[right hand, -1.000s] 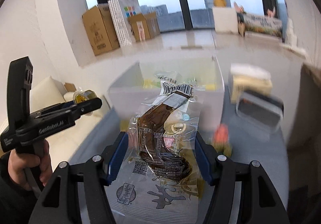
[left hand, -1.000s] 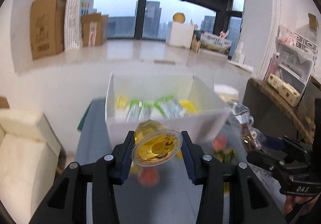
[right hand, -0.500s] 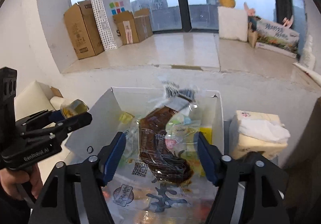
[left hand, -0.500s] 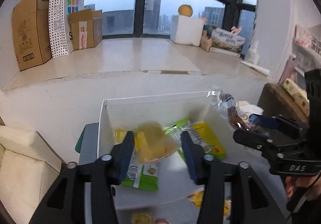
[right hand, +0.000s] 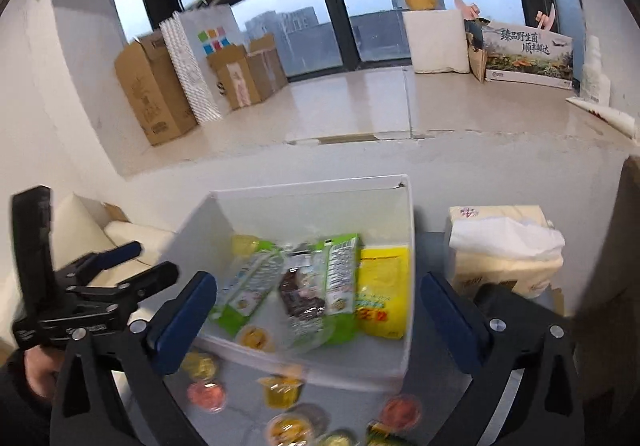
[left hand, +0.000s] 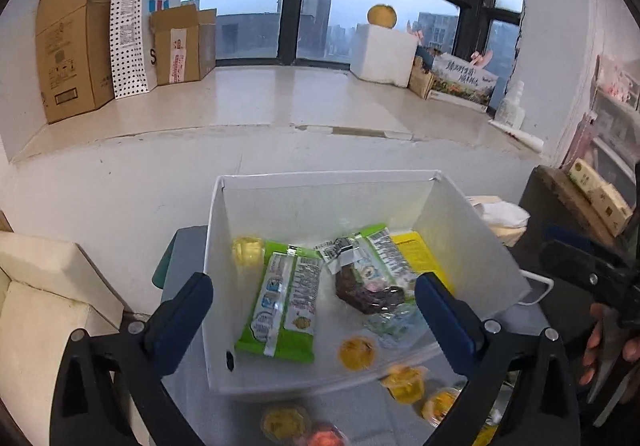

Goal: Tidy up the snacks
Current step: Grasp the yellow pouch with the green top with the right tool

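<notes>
Tall dark-framed windows look out on grey towers, and below them a pale ledge carries cardboard boxes [left hand: 68, 46], a dotted paper bag [left hand: 136, 22] and a white foam box [left hand: 384, 54]. On the grey surface [left hand: 188, 246] in front stands a white bin [left hand: 316, 198] (open-topped, its near wall low). Inside it lie green snack packets [left hand: 288, 298], a yellow packet [right hand: 382, 286], a clear pouch of dark meat [left hand: 368, 286] resting across the packets, and a yellow jelly cup [left hand: 356, 352] on the bin floor near the front wall. More jelly cups [right hand: 280, 390], yellow and pink, sit on the surface just outside the bin's near wall. A tissue pack [right hand: 504, 246] stands beside the bin's right wall.

Over the bin's near edge, the left hand-held gripper [left hand: 314, 322] has its jaws opening, spread wide, with nothing pressed between its blue pads. The right hand-held gripper [right hand: 316, 318] is likewise opening wide and gripping nothing, the pouch lying below it in the bin.
</notes>
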